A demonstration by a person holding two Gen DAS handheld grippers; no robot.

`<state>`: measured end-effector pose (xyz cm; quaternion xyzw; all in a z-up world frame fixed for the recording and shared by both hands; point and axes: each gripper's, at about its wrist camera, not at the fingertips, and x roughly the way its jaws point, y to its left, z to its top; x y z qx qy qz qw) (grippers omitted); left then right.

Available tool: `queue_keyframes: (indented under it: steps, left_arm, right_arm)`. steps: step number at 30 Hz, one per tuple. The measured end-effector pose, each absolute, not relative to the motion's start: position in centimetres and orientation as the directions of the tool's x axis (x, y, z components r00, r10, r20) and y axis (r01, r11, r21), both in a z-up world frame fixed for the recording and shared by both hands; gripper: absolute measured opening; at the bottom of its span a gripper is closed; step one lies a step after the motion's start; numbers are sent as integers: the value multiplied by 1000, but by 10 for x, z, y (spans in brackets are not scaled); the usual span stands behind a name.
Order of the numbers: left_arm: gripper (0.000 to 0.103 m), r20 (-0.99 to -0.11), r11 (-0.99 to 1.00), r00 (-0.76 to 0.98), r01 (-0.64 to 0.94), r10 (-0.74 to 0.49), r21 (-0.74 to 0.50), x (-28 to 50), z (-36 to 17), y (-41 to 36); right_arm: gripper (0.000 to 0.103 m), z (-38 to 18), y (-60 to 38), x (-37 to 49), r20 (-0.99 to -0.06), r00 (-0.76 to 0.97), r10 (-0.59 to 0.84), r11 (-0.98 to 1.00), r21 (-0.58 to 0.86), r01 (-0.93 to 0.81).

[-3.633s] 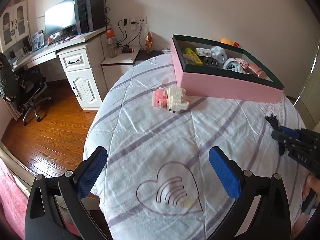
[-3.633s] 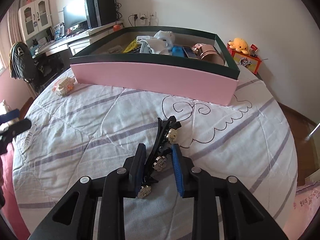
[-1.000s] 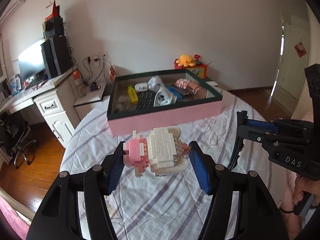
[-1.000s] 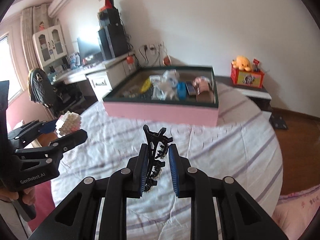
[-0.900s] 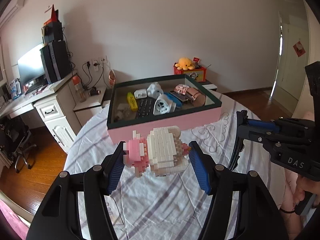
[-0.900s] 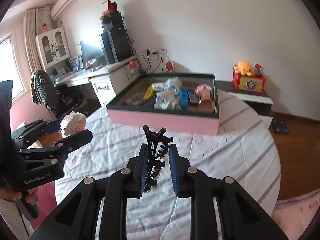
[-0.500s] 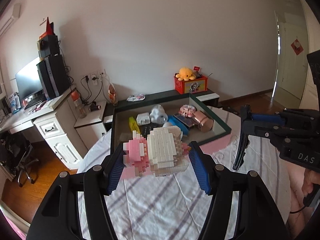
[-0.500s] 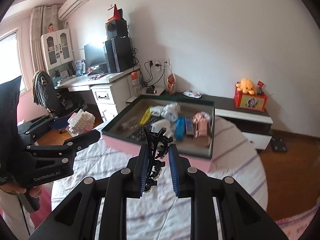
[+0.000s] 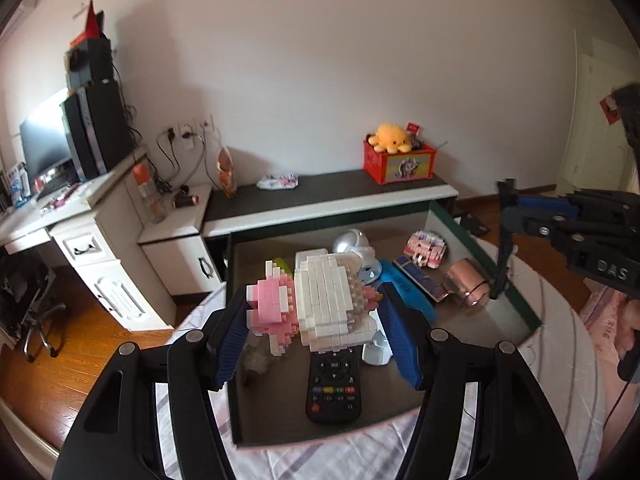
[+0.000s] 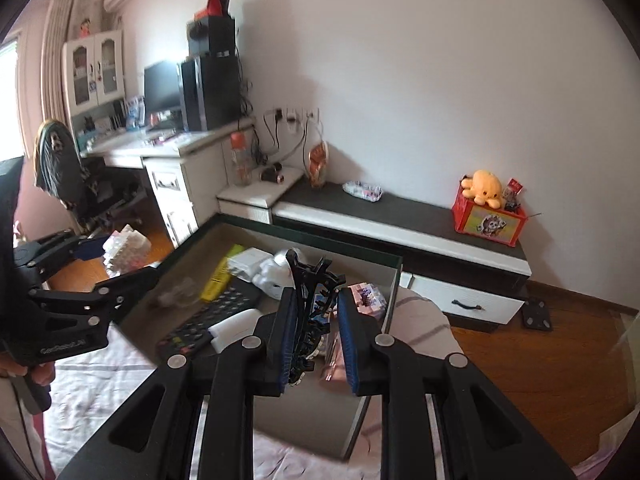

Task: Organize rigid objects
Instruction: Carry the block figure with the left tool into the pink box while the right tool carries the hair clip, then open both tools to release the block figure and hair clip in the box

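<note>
Two grippers hang over the box (image 9: pixel 516 304), each with something clamped. My left gripper (image 9: pixel 318 316) squeezes the pink and white brick figure (image 9: pixel 316 304) between its blue pads, holding it in the air above the box's left half, over the black remote (image 9: pixel 334 388) lying on the box floor. My right gripper (image 10: pixel 316 320) is closed on the black hair claw (image 10: pixel 310 300), whose teeth stick up past the fingertips; it sits above the right half of the box, near the pink items there. From the left camera I see the right gripper (image 9: pixel 505 240) at the frame's right with the claw hanging down toward the copper-coloured case (image 9: pixel 466 286). Beyond the box stands a low cabinet (image 10: pixel 404 216) carrying a red box (image 10: pixel 488 218) with an orange plush octopus (image 10: pixel 484 188).
</note>
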<state>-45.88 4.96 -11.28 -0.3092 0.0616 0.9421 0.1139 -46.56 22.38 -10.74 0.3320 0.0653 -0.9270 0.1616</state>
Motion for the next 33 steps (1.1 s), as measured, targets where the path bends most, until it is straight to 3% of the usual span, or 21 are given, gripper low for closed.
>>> queue_keyframes:
  steps: [9,16,33]
  left_arm:
    - [63,-678,-954,-717,-290,163,78,-486,-162,74]
    - [64,-678,-950,-711,-307,187,60,-485,-169,81]
    - [64,-690,-955,-709,-283,148,86,-476,-186,84]
  right_arm:
    - [21,-153,203,-484,-735,-612,-293,-900,-6,437]
    - [21,-166,203,-475,-775,-573,-268,-892,-26,452]
    - [21,-195,203,-479,-777,-587,-227,-932,0,361]
